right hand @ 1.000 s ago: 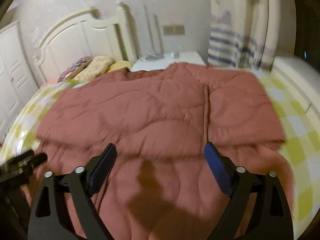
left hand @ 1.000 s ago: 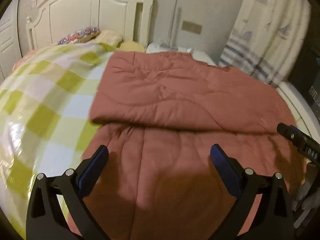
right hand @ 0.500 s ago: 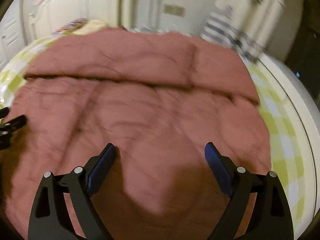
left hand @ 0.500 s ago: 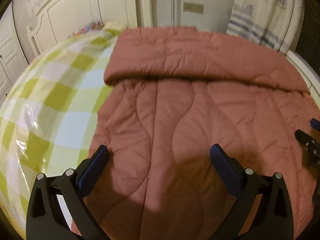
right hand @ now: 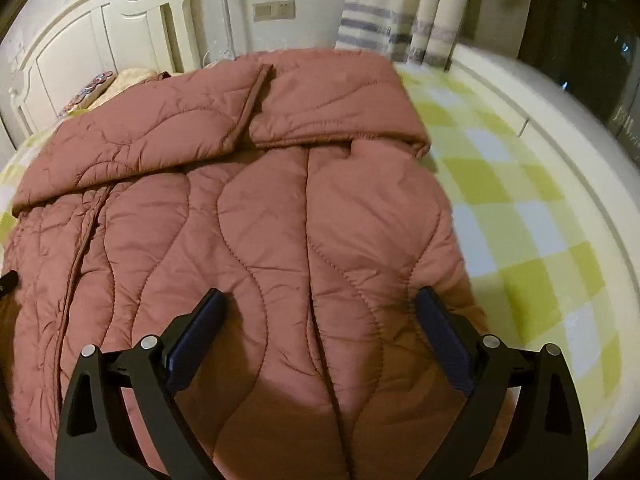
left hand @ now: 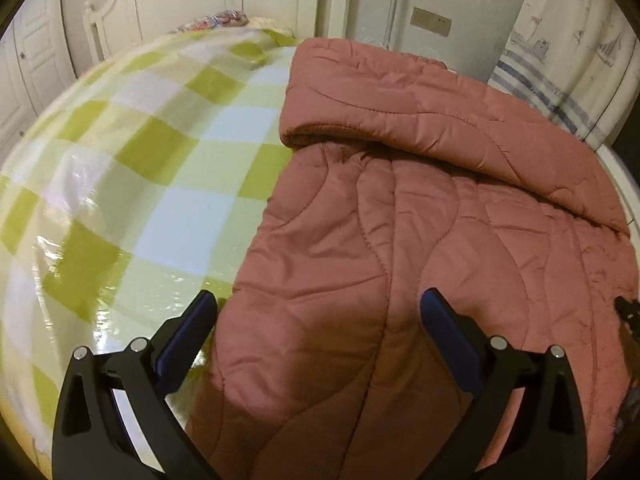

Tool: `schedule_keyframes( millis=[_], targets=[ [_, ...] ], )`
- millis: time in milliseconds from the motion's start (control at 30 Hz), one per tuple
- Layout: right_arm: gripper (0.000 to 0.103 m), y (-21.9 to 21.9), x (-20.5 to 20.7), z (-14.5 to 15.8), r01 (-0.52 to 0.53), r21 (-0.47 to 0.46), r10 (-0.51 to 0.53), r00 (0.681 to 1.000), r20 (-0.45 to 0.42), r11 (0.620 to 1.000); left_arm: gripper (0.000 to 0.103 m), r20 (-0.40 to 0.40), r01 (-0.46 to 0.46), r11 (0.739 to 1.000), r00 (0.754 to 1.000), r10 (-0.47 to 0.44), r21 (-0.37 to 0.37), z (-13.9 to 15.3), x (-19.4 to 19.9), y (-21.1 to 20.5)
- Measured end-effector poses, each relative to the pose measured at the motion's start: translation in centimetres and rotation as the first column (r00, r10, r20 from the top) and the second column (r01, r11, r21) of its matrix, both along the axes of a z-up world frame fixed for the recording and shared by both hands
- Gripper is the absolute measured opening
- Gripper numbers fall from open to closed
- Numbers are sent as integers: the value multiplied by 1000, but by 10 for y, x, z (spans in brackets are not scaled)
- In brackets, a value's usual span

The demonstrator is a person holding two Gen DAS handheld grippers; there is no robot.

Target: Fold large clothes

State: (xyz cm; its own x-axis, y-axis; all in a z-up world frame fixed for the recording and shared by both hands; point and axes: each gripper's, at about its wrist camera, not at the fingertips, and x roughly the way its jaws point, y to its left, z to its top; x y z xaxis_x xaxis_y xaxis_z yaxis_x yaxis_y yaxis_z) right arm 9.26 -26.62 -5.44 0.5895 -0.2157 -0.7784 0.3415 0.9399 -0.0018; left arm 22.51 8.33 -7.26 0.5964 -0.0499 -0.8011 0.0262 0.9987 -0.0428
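A rust-pink quilted coat (left hand: 400, 216) (right hand: 240, 208) lies spread on the bed, its far part folded back over itself in a thick band. My left gripper (left hand: 318, 312) hovers open over the coat's near left edge, nothing between its blue pads (left hand: 188, 336). My right gripper (right hand: 318, 312) hangs over the coat's near right part; its jaws are opening and hold nothing. The tip of the other gripper (left hand: 628, 312) shows at the right edge of the left wrist view, and the left one's tip (right hand: 8, 280) at the left edge of the right wrist view.
A green and white checked bedspread (left hand: 132, 184) (right hand: 520, 208) covers the bed on both sides of the coat. A white headboard (right hand: 100, 40) and pillows (right hand: 112, 84) stand at the far end. A striped curtain (left hand: 560, 60) hangs beyond, with the white bed rim (right hand: 560, 112) at the right.
Both grippers have come lower and tilted down toward the coat's near hem, so the coat fills more of each view. The right jaws stand a little wider.
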Motion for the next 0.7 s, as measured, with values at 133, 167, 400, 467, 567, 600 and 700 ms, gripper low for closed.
schedule_keyframes(
  millis=[133,167,400,467,567,600,700],
  targets=[
    [92,36,-6,16,-135,-5,135,989,65,991,101,104,93,995,990,-95,23,21,-22,-31],
    [92,51,-3,15,-188,-23,189,981,50,982,101,116,133,991,984,-135,28,23,-26,-41],
    [98,76,9,-5,-280,-22,278,959,-49,960,101,23,288,943,955,-296,167,-1,-30,-95],
    [98,66,-5,2,-240,-10,240,971,-12,971,101,31,256,958,965,-262,129,3,-32,-80],
    [98,51,-28,7,-197,-4,197,980,36,980,101,56,209,974,975,-214,85,8,-42,-52],
    [98,42,-35,4,-174,-17,175,984,24,985,101,49,194,977,979,-199,91,6,-44,-47],
    [98,18,-48,-15,-145,52,146,989,-11,988,101,12,169,985,986,-169,28,1,-38,-28]
  ],
)
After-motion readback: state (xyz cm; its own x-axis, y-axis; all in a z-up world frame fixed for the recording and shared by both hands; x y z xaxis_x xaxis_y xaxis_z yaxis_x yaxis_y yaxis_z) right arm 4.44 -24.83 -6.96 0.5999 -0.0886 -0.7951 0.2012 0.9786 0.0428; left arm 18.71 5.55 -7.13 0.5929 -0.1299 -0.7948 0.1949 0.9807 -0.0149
